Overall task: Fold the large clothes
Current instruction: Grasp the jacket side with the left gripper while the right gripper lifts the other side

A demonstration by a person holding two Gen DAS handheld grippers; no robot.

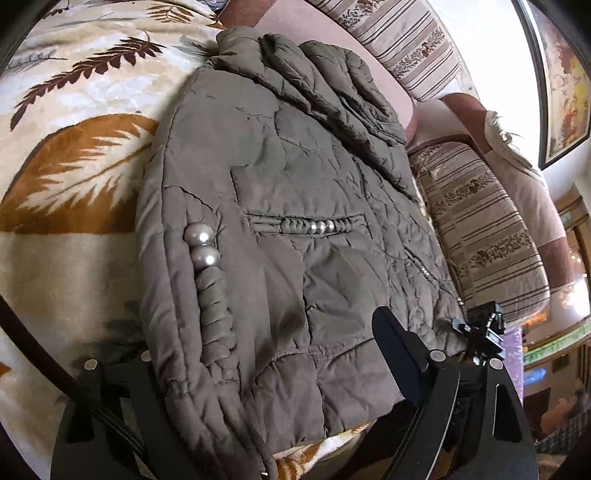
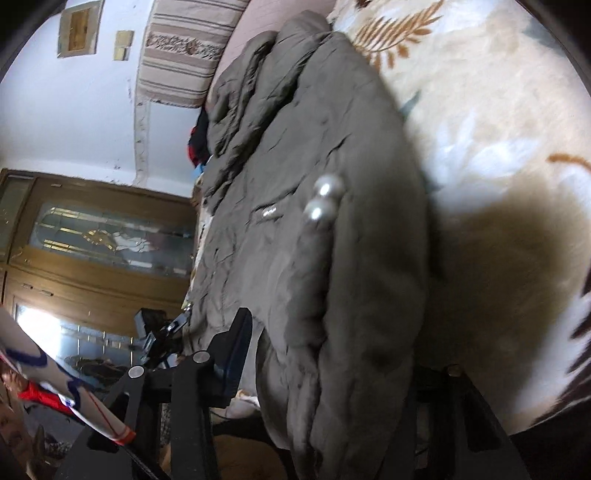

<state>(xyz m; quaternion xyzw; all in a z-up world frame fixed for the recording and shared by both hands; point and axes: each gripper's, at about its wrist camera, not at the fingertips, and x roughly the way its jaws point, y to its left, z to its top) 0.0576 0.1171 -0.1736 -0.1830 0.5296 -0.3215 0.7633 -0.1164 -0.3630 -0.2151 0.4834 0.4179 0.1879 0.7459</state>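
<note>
The olive-grey padded jacket (image 1: pixel 295 206) lies flat on a bed, over a plush blanket (image 1: pixel 74 155). Its long axis runs away from both cameras, with the hem nearest the lenses and the bunched collar and hood end farthest, pointing toward the striped pillows (image 1: pixel 480 229) at the head of the bed. In the left wrist view a folded sleeve lies along the jacket's left edge, and a welt pocket crosses the middle.

The blanket is cream, printed with brown and rust fern leaves, over a dusty pink sheet (image 1: pixel 303 18). Behind are white walls, a framed picture (image 1: pixel 565 85) and, in the right wrist view, a wooden cabinet with glazed doors (image 2: pixel 103 236).

The jacket's shell is matte, quilted and heavily creased. Two large pearl-like beads (image 1: pixel 202 245) sit above a ribbed cord trim on the sleeve, and smaller beads (image 1: pixel 321 226) line the pocket.

The left hand-held gripper (image 1: pixel 258 373) stands wide, its black fingers on either side of the hem corner; its left finger is hidden by cloth, and I cannot tell whether any pad presses. The right hand-held gripper (image 2: pixel 332 354) is about half open, the hem fold bulging between its fingers; that view is blurred, and I cannot tell whether it pinches the cloth
</note>
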